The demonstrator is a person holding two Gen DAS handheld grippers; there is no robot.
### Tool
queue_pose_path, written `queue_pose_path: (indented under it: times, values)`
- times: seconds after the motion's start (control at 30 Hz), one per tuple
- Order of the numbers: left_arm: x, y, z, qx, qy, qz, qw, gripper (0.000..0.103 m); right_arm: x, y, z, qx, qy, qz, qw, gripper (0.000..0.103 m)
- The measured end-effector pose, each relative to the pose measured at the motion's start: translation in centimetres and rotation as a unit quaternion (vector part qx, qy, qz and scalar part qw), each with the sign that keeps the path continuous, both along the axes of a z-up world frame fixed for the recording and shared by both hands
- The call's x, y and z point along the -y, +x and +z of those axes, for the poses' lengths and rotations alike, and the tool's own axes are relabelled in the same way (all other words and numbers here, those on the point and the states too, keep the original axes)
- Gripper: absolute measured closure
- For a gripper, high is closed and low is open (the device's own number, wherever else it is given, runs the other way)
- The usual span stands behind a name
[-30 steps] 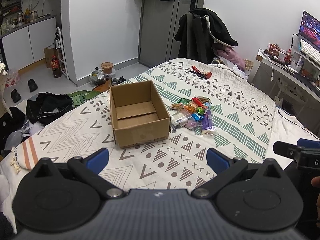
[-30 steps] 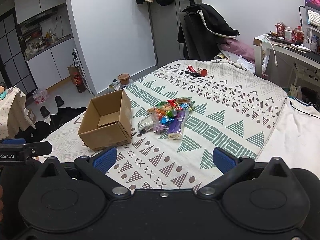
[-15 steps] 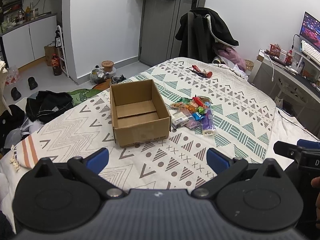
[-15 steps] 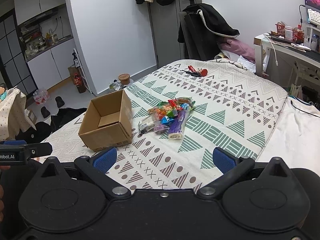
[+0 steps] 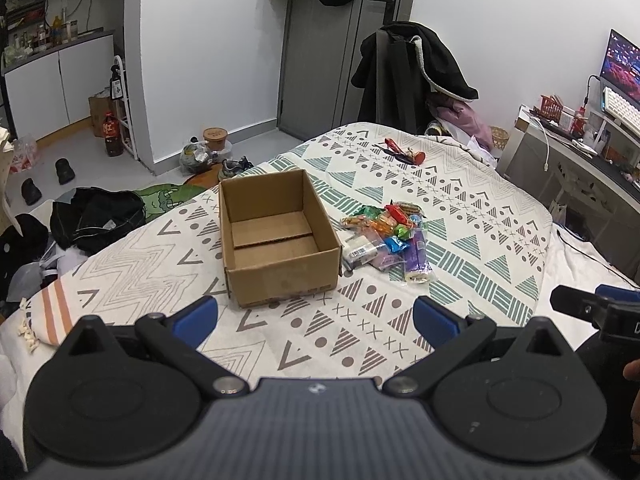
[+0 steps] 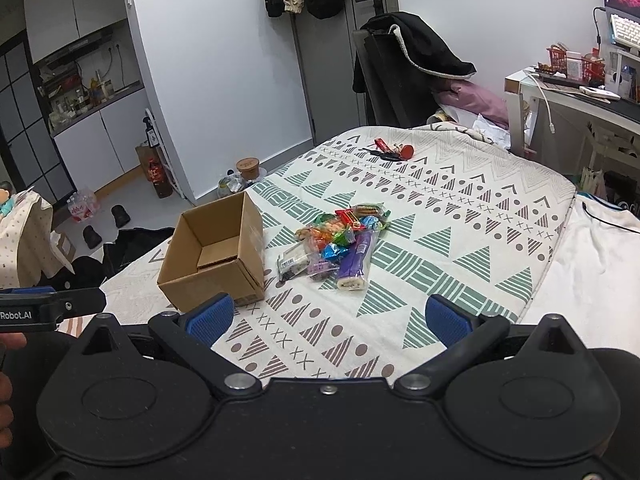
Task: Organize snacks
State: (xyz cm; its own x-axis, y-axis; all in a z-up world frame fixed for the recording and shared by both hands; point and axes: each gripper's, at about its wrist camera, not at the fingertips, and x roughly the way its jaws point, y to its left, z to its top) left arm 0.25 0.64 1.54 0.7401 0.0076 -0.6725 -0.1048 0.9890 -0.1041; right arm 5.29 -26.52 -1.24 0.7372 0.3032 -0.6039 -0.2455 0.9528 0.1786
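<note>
since a second ago only my view has drifted a touch closer, so nothing is sorted yet: my left tongs [image 5: 315, 316] and right tongs [image 6: 329, 315] hang released over the bed [image 5: 472, 216], snacks [image 5: 386, 236] piled just beside the empty cardboard box [image 5: 276, 240].

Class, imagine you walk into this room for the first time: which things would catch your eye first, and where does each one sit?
Most striking is the heap of bright snack packets in the middle of the patterned bedspread, a long purple pack lying at its near edge. Right beside it, on its left, stands an open cardboard box with nothing inside. At the bottom of each view the left gripper and right gripper hover short of both, jaws wide open.
</note>
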Motion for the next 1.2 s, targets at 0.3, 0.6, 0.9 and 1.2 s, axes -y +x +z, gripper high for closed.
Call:
queue_pose_path:
  times: [0.3,0.6,0.9,1.2]
  values:
    - [0.9,2.2,-0.4,-0.001,0.004,-0.006,1.0000,0.000,0.5,1.6,-0.7,-0.008,0.018,0.000,1.000,0.000]
    - [1.9,5.4,-1.8,0.000,-0.014,-0.022,0.9997,0.000,1.7,4.7,-2.5,-0.042,0.059,-0.013,0.997,0.000]
    - [3.4,9.6,-3.6,0.000,-0.024,-0.034,0.9991,0.002,1.8,9.1,-4.4,-0.072,0.095,-0.017,0.993,0.000]
    - [5.4,13.9,-5.5,-0.011,-0.026,-0.048,0.9984,0.019,2.4,13.5,-6.7,-0.088,0.095,-0.027,0.991,0.000]
